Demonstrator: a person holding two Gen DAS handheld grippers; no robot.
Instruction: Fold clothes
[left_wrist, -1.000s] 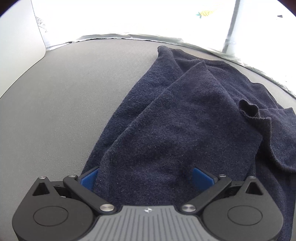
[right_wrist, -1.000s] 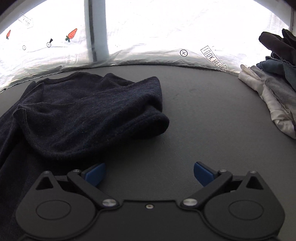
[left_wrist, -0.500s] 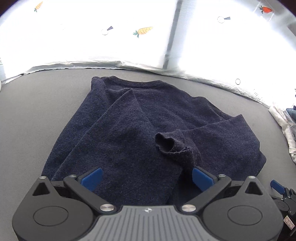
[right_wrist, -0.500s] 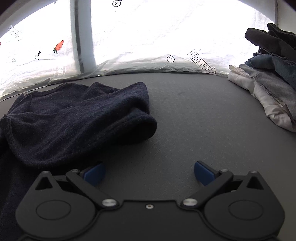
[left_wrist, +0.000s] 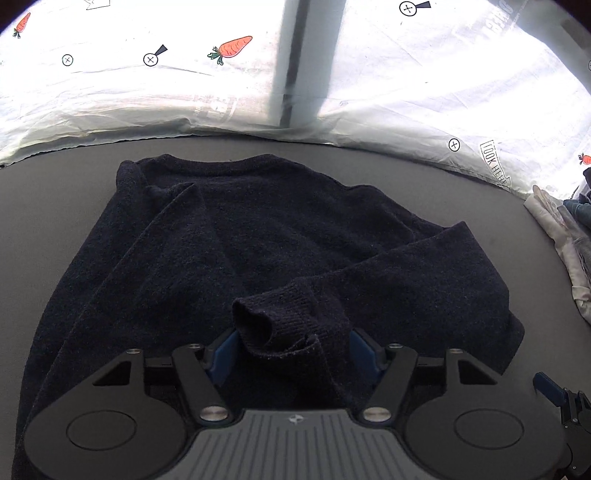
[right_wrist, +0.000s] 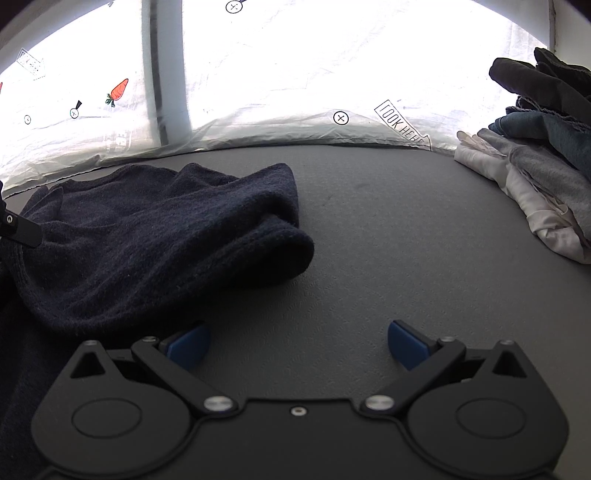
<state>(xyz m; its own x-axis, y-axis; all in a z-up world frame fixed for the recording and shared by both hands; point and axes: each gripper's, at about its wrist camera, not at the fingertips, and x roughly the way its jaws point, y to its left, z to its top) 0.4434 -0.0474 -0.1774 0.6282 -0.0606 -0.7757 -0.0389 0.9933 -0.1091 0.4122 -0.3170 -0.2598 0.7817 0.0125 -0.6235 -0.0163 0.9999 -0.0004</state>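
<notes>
A dark navy sweater (left_wrist: 258, 236) lies spread on the grey table (left_wrist: 55, 206), with its sleeves folded over the body. The ribbed cuff (left_wrist: 288, 317) of one sleeve sits between the blue pads of my left gripper (left_wrist: 291, 350), whose jaws stand partly closed around it without clearly pinching it. In the right wrist view the sweater (right_wrist: 155, 236) lies at the left, its folded edge bulging toward the middle. My right gripper (right_wrist: 295, 343) is open and empty over bare table just right of the sweater.
A stack of folded clothes (right_wrist: 535, 173), white, grey, blue and black, sits at the table's right edge; it also shows in the left wrist view (left_wrist: 565, 243). A bright white sheet with carrot prints (left_wrist: 229, 48) hangs behind the table's far edge.
My left gripper has swung round from the sweater's side to face its hem, and its jaws have narrowed around the sleeve cuff. My right gripper has shifted slightly right and stays open.
</notes>
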